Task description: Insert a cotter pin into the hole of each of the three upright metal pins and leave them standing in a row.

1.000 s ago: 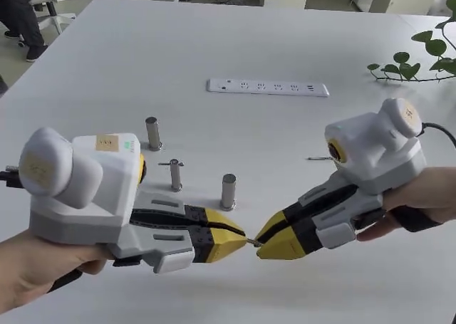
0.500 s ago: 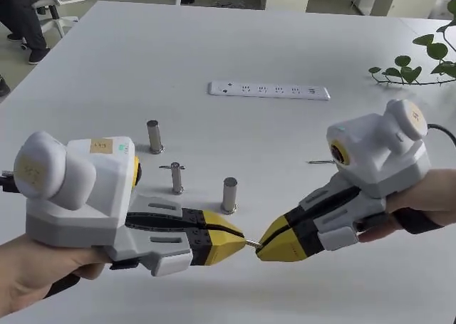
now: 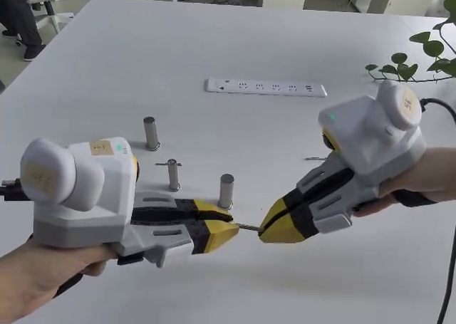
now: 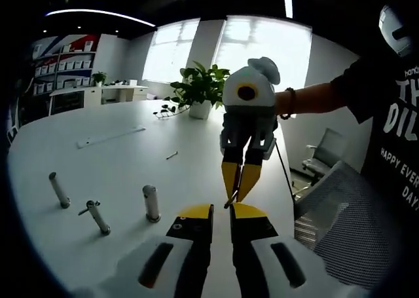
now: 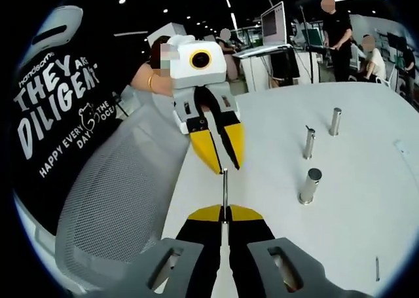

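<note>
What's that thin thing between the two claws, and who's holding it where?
A cotter pin. The right gripper clamps one end; its other end meets the left gripper's tips, grip unclear.

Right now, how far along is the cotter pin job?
Done: the middle pin carries a fitted cotter pin across its top. In hand: the held cotter pin spans the left tongs and right tongs, both shut on it. Left: the near pin and far pin have none yet; a spare cotter pin lies on the table, to the right.
</note>
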Demonstrator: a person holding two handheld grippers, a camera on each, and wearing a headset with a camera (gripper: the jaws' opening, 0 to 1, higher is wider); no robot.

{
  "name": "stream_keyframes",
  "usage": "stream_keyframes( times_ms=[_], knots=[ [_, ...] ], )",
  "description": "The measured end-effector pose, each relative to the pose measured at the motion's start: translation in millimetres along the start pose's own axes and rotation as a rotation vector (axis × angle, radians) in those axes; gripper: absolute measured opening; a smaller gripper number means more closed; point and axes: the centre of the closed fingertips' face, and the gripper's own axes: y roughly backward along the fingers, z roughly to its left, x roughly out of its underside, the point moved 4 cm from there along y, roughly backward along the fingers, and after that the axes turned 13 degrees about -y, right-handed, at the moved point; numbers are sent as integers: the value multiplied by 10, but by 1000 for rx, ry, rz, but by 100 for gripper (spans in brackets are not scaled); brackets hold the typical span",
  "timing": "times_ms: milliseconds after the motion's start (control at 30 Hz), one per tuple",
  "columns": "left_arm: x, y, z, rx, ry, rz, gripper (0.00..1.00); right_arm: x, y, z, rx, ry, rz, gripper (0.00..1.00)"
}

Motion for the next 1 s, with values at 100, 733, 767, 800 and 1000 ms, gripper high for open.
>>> stream_keyframes(
  times_ms=[100,733,767,800,1000],
  knots=[
    [14,15,97,-67,-19,-2,13,16,27,-87,39,5,10,0],
    [316,-182,544,-369,-32,97,23,98,80,-623,200,31,86,0],
    [325,-198,557,-374,-27,99,23,98,80,-654,211,35,87,0],
    [350,-219,590,-386,-25,108,23,98,81,-679,218,37,87,0],
    [379,-333,646,-415,-33,119,23,99,83,-820,264,43,83,0]
  ],
)
